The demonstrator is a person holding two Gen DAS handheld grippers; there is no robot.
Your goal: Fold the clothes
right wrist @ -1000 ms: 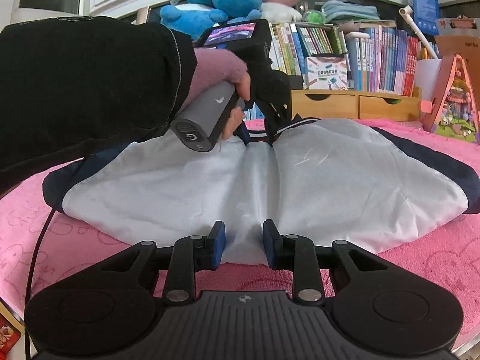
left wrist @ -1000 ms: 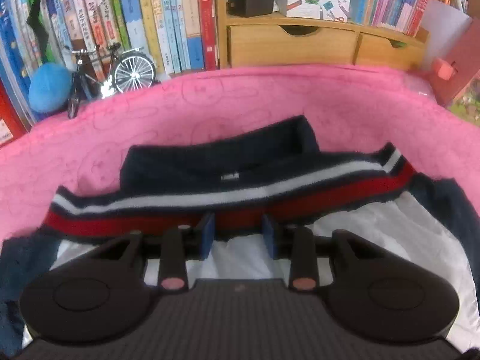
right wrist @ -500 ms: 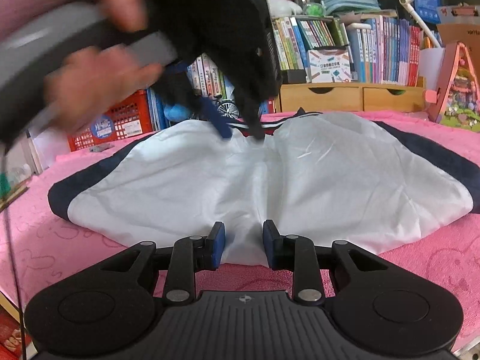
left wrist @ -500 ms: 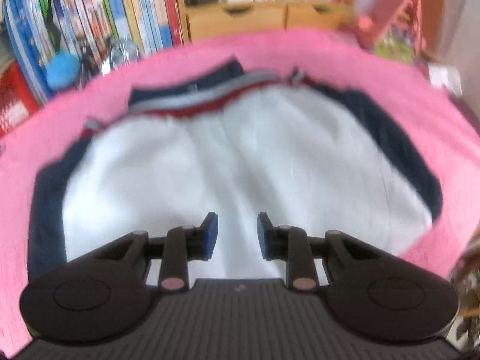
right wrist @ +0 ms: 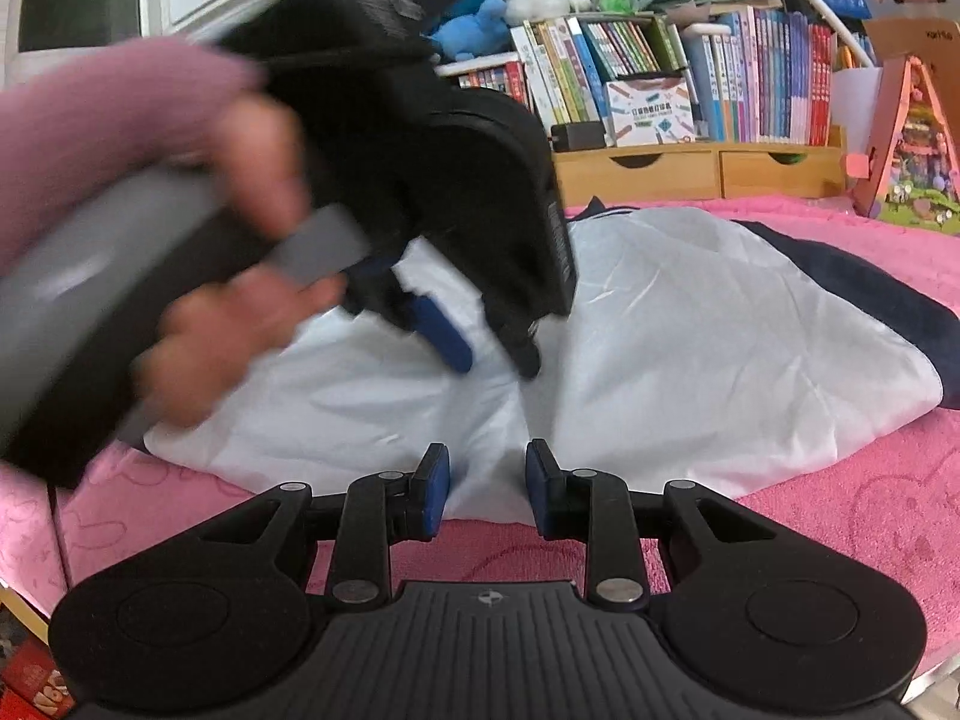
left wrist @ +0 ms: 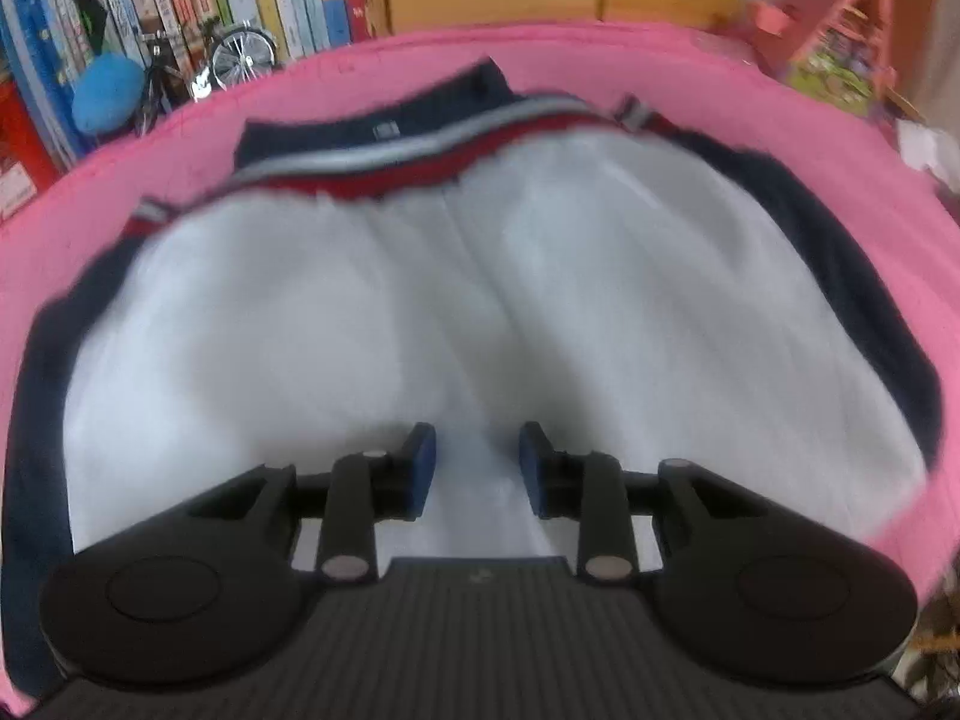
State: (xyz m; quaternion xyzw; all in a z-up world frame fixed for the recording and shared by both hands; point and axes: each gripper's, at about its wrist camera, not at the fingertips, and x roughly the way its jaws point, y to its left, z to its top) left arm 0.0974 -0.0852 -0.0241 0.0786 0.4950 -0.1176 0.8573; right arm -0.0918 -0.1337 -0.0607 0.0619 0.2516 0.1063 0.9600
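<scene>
- Left claw: jaws parted and opening, nothing gripped; held above the white lining of the jacket.
- Right claw: jaws partly parted, nothing seen gripped; set at the jacket's near hem.
- Jacket: spread flat, lining up, on the pink-covered surface; striped collar at the far side, navy sleeves outward.
- Progress: judged early; no fold is seen, all folds remain.
</scene>
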